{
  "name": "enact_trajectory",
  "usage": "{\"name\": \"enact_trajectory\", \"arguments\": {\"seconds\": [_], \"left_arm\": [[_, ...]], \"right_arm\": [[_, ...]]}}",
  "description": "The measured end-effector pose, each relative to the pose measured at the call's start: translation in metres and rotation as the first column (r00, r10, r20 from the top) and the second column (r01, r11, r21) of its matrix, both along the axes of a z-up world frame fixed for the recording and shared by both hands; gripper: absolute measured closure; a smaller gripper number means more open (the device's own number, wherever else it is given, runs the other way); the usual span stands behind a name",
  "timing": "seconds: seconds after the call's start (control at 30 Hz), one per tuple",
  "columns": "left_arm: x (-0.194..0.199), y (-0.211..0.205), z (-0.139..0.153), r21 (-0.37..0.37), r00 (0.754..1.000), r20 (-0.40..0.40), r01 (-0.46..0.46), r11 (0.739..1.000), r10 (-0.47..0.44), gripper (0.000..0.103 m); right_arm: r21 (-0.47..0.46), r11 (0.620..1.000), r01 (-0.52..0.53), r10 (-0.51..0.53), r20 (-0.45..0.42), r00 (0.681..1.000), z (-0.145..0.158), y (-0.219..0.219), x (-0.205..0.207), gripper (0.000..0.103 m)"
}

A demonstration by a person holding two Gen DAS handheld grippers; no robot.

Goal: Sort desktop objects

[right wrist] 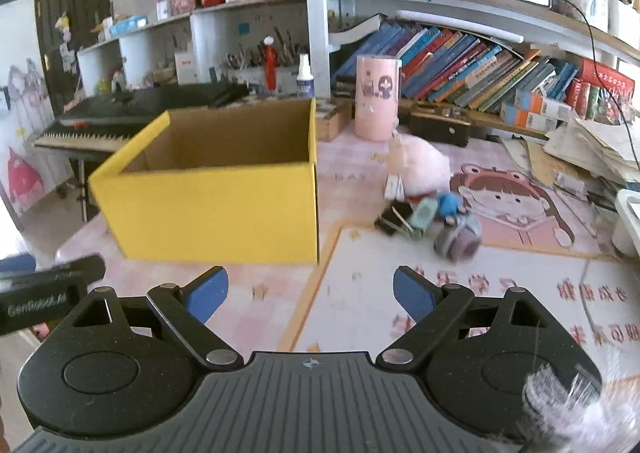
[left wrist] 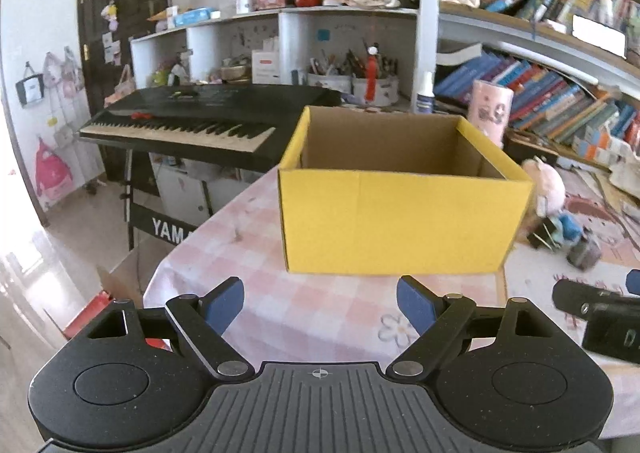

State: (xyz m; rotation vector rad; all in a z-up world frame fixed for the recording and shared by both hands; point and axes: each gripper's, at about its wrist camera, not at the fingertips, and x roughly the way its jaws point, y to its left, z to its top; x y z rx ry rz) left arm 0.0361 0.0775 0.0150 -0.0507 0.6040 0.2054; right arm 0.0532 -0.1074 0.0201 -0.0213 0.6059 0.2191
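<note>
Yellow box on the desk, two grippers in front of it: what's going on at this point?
A person holds two grippers over a pink checked tablecloth. The left gripper and right gripper are both open and hold nothing. The yellow box looks empty as far as its inside shows. The things to sort lie in a small pile right of the box, by a pink plush toy, untouched. Sorting has apparently not started.

Bright daylight washes both views, with floor glare blown out at eight o'clock in the left view. Fisheye distortion bows the crowded white bookshelf (left wrist: 520,29) and darkens the corners. Motion blur smears the small toys (right wrist: 432,213) beside the sharper open yellow cardboard box (right wrist: 216,209).
</note>
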Motion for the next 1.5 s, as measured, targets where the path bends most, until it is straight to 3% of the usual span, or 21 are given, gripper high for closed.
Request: {"name": "enact_trajectory", "arguments": {"seconds": [0.43,1.0,1.5], "left_arm": [[-0.028,-0.007,0.000,0.024,0.999,-0.012,0.040,0.999,-0.039,0.012],[-0.034,-0.032,-0.006,0.010,0.989,-0.035,0.147,0.989,-0.147,0.012],[-0.020,-0.076,-0.009,0.017,0.950,-0.043,0.312,0.950,-0.311,0.012]], "right_arm": [[0.008,0.999,0.031,-0.031,-0.024,0.999,-0.007,-0.005,-0.039,0.013],[-0.014,0.995,0.094,-0.095,-0.047,0.994,-0.010,-0.023,-0.065,0.012],[-0.024,0.970,0.242,-0.243,-0.067,0.968,-0.014,-0.064,-0.073,0.010]]}}
